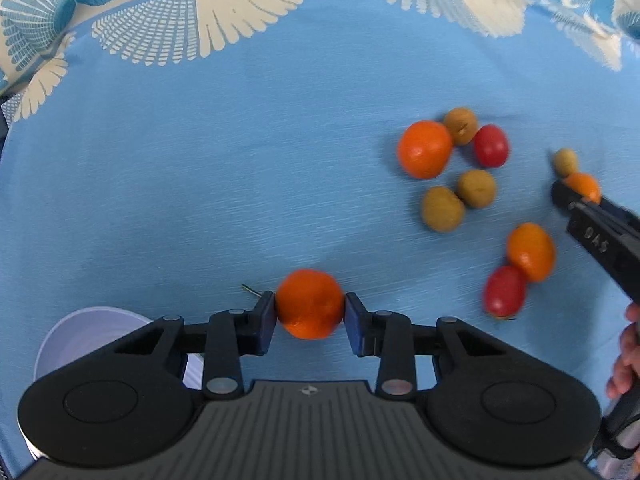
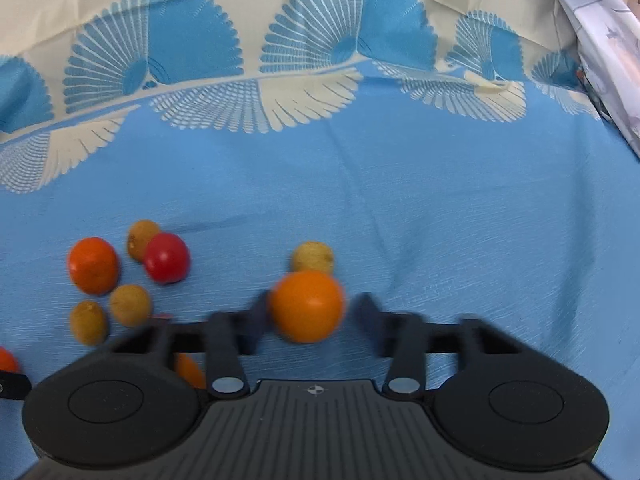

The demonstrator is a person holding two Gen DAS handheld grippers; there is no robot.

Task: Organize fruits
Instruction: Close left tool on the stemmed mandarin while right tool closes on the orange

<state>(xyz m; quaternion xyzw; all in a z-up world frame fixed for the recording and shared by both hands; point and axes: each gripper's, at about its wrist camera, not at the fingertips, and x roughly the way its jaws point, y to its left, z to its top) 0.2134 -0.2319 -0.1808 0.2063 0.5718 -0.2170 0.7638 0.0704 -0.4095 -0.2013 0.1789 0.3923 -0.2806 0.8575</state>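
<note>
My left gripper (image 1: 310, 308) is shut on a deep orange tangerine (image 1: 310, 304), with both blue pads pressed against its sides just above the blue cloth. The right wrist view is blurred. There my right gripper (image 2: 310, 312) holds a lighter orange tangerine (image 2: 306, 306) between its fingers, the left finger touching it and the right finger close beside it. In the left wrist view the right gripper (image 1: 576, 196) reaches in from the right edge with that tangerine (image 1: 584, 186) at its tips.
Loose fruit lies on the cloth (image 1: 240, 160): a tangerine (image 1: 425, 149), a red tomato (image 1: 491, 145), several small brown fruits such as (image 1: 443, 209), another tangerine (image 1: 531, 252) and another tomato (image 1: 505, 290). A white bowl (image 1: 80, 332) sits under my left gripper's left side. A hand (image 1: 626, 356) shows at the right edge.
</note>
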